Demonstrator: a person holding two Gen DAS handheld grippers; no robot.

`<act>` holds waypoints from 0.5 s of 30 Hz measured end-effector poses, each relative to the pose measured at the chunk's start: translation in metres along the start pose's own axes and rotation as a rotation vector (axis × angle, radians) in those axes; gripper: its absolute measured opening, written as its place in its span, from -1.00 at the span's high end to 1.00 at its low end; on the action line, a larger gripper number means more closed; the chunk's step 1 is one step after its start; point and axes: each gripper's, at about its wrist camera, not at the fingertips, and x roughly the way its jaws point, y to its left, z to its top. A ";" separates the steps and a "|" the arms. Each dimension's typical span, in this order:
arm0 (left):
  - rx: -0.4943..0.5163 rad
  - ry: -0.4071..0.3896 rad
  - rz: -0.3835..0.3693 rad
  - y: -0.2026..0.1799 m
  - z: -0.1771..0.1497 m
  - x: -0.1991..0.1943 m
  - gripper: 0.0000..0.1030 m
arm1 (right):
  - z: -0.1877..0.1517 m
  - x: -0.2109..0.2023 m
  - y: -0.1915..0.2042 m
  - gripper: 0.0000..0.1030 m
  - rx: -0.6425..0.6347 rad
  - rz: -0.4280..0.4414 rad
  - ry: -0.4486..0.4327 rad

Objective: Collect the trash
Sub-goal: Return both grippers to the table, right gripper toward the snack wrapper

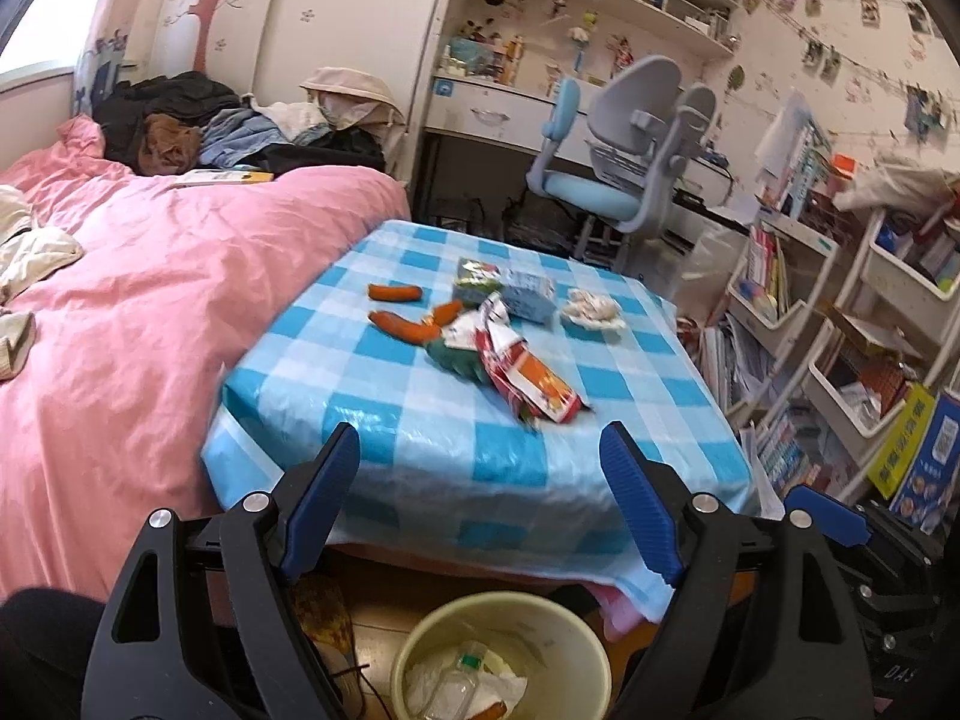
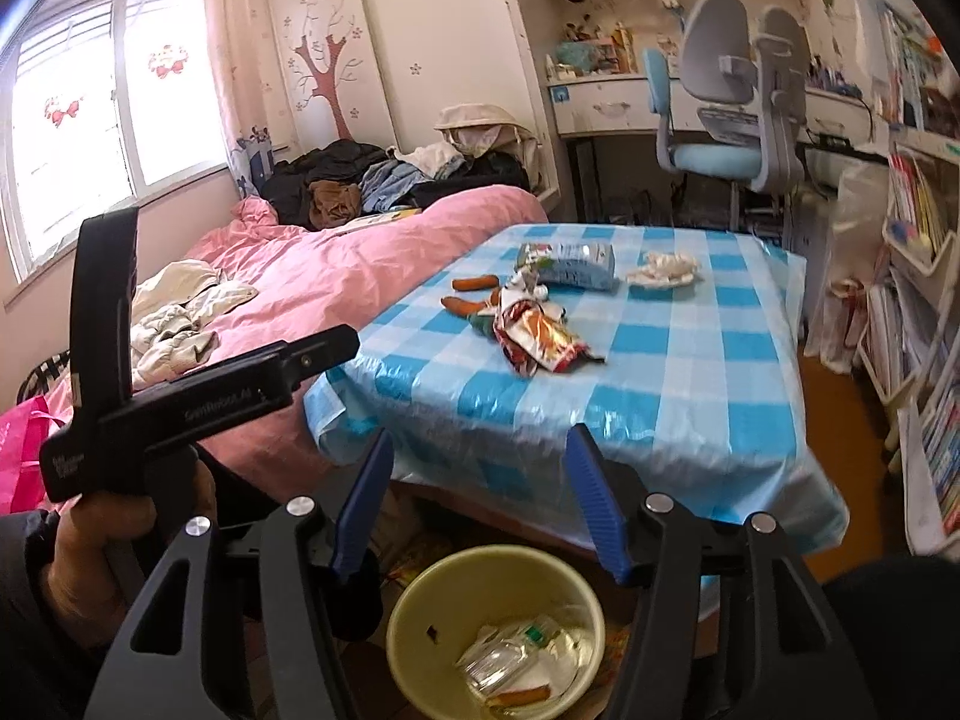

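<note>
Both claws over bin point(image 2: 495, 630), at foot of worktop point(image 1: 420, 432), near edge. Left claw point(image 1: 480, 504) released, nothing between jaws. Right claw point(image 2: 477, 498) likewise released, empty. Bin holds bottle point(image 2: 498, 660), tissue, scraps.

Step judged: drop just made, next pick due.

Trash left on worktop, 12 o'clock from claws: red wrapper point(image 1: 534, 378) nearest, sausages point(image 1: 396, 324) at 11, blue pack point(image 1: 528, 294) behind, crumpled tissue point(image 1: 591, 306) at 1.

Next: reach forward, up over edge, pinch wrapper low; flat foil may slip.
</note>
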 end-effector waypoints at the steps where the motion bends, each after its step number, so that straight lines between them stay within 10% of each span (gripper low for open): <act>1: -0.004 -0.004 0.005 0.002 0.004 0.002 -0.53 | 0.003 0.004 -0.001 -0.13 -0.006 -0.001 -0.002; 15: -0.106 0.026 0.059 0.034 0.043 0.054 -0.53 | 0.036 0.057 -0.009 -0.15 -0.073 -0.005 0.044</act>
